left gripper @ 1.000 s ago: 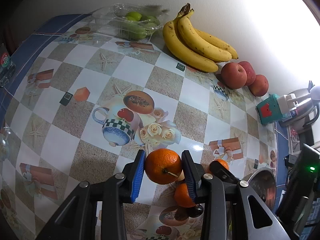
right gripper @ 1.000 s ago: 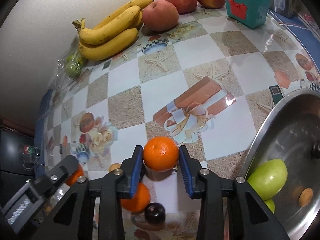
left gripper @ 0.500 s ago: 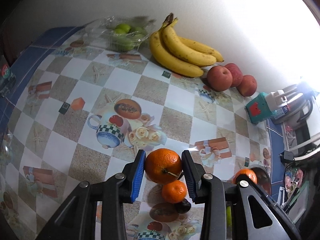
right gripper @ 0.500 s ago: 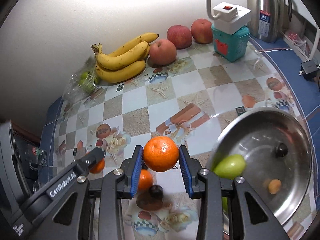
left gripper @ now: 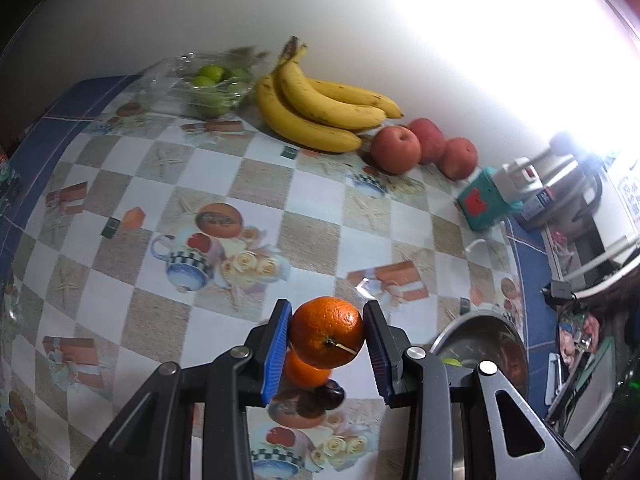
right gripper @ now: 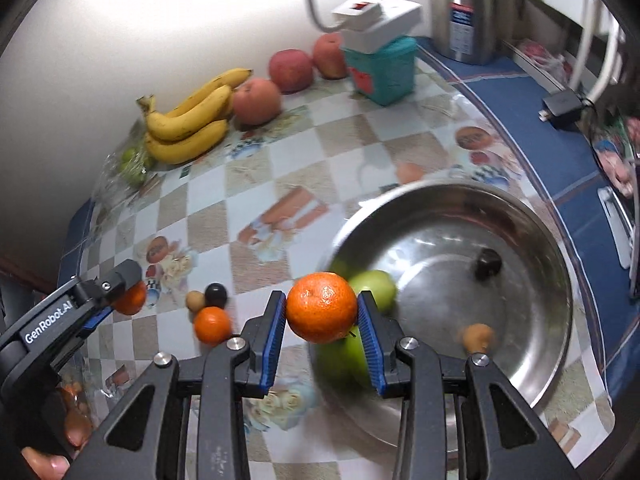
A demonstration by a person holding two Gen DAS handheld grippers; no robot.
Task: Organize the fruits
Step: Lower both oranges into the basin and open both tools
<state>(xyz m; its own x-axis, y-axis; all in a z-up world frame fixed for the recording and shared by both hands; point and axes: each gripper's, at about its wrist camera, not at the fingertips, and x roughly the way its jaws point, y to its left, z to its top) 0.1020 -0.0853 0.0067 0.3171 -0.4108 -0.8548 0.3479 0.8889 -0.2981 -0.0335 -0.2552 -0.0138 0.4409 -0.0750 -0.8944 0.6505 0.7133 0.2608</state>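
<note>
Your right hand-held gripper is clamped on an orange, both blue pads pressed against its sides, and it hangs over the near-left rim of the steel bowl. Your left hand-held gripper grips a second orange the same way, above a small orange and a dark plum lying on the counter.

The bowl holds green apples, a dark fruit and a small brown one, with much of its floor bare. Only the right view shows this; the left view catches just the bowl's rim. Between the bowl and the far wall the checked counter lies open.

Along that wall sit the bananas, three red apples and a teal box. The bag of green fruit is clearest from the left; the kettle and the counter's blue right edge show plainly only from the right
</note>
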